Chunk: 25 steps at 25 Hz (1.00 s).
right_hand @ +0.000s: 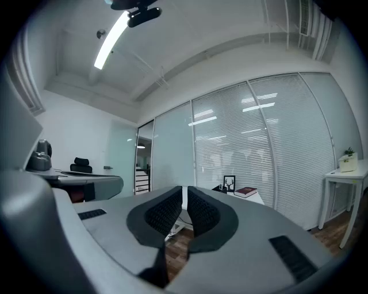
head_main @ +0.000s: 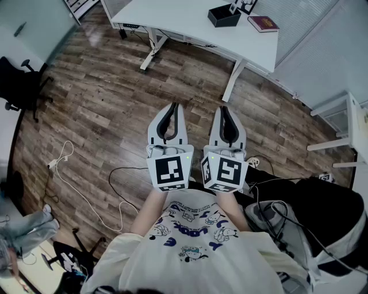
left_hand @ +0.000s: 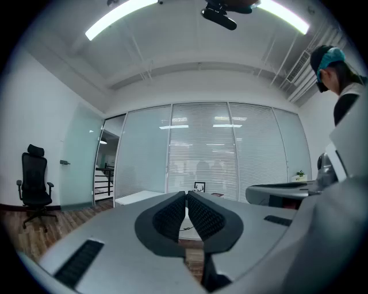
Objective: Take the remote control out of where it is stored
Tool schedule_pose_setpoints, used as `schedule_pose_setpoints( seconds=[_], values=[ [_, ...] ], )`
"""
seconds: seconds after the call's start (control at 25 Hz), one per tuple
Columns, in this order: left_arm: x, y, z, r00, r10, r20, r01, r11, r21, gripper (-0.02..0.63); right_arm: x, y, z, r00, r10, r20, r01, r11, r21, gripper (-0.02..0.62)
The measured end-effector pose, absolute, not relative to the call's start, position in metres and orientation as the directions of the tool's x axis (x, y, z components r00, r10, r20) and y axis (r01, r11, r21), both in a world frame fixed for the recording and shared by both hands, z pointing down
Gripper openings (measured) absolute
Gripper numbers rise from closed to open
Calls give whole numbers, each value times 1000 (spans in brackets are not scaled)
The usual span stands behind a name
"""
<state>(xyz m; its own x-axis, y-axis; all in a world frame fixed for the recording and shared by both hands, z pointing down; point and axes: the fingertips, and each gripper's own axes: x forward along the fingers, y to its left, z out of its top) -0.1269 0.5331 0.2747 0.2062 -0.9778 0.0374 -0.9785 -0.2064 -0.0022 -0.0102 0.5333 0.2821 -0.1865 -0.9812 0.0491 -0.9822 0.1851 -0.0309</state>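
No remote control shows in any view. In the head view I hold both grippers side by side at chest height over the wooden floor, pointing toward a white desk (head_main: pixel 190 23). The left gripper (head_main: pixel 174 105) is shut with nothing between its jaws, and so is the right gripper (head_main: pixel 223 109). In the left gripper view the dark ribbed pads (left_hand: pixel 172 215) of the left gripper (left_hand: pixel 186 194) meet at the tip. The right gripper (right_hand: pixel 185 188) looks the same in its own view. On the desk stand a black open box (head_main: pixel 223 15), a small picture frame (head_main: pixel 241 6) and a red book (head_main: pixel 263 23).
A black office chair (head_main: pixel 20 80) stands at the far left. A white cable (head_main: pixel 75 184) trails across the floor. A black and white bag (head_main: pixel 313 215) lies at my right, beyond it a small white table (head_main: pixel 353 123). Glass walls with blinds (right_hand: pixel 259 155) lie behind the desk.
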Motion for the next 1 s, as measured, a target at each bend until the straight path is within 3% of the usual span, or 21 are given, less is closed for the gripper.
schedule_pose_setpoints(
  seconds=[1.0],
  values=[
    [-137,486,281,216,-975,49,-976,-216,16,28,-19,487,286,-171,-984,53,-985,169,-48,51]
  ],
)
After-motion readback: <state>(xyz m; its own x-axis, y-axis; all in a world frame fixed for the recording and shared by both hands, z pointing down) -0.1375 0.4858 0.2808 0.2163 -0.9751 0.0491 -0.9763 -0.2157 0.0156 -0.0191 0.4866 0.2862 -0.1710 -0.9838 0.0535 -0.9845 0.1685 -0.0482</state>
